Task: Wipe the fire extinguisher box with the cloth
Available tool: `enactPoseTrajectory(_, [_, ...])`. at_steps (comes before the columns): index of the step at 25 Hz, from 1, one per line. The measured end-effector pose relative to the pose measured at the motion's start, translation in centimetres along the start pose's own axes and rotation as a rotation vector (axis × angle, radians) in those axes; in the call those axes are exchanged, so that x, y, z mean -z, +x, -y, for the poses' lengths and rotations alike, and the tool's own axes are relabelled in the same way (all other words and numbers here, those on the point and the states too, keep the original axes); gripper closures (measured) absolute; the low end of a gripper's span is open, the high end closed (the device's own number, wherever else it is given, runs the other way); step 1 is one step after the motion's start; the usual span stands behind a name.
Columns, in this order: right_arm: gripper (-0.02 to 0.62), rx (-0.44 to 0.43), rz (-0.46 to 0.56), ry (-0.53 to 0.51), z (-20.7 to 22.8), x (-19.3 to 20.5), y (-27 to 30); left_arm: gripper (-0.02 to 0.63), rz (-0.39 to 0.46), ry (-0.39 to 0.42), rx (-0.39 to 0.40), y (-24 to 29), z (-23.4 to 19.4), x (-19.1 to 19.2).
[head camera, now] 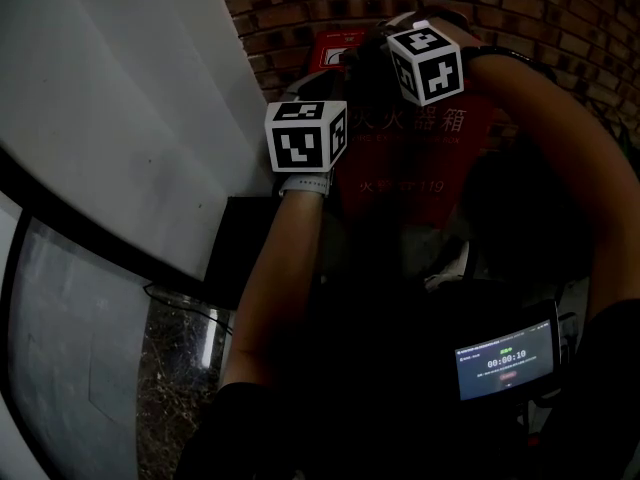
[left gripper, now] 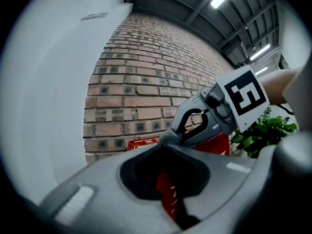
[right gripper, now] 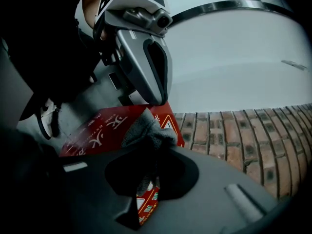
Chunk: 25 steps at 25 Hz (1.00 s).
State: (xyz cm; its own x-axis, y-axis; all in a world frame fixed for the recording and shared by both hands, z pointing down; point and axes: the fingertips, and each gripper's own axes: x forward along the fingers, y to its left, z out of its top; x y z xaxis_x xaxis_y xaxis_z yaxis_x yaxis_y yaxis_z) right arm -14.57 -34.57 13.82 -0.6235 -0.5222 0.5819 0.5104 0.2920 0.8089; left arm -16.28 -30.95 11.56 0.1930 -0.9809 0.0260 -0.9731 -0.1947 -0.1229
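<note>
Fire extinguisher box (head camera: pixel 425 173) is standing red against the brick wall (head camera: pixel 560 18), just ahead of the 2 grippers. Right gripper (right gripper: pixel 148 147) is clamping the grey cloth (right gripper: pixel 146 129) against the box top; left gripper (left gripper: pixel 163 144) is sitting closed, holding nothing. Best is pressing the cloth flat and sweeping in 1 direction.

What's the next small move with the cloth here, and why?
Probably press the cloth onto the red fire extinguisher box and sweep across it. The right gripper clamps the cloth close to the box's printed face, but I can't tell whether they touch.
</note>
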Motion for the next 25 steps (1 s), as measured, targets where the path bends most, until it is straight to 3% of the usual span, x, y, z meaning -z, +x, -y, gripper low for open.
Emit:
enactPoseTrajectory(8, [0.563, 0.024, -0.007, -0.011, -0.3, -0.1, -2.9, 0.607, 0.016, 0.019, 0.009, -0.7, 1.8, -1.6])
enactPoseTrajectory(18, [0.563, 0.093, -0.129, 0.051, 4.0, 7.4, -4.1, 0.606, 0.044, 0.014, 0.033, 1.4, 3.8, -3.1])
enactPoseTrajectory(25, [0.562, 0.093, -0.179, 0.073, 5.2, 11.2, -1.0, 0.607, 0.045, 0.007, 0.052, 3.4, 3.9, -2.8])
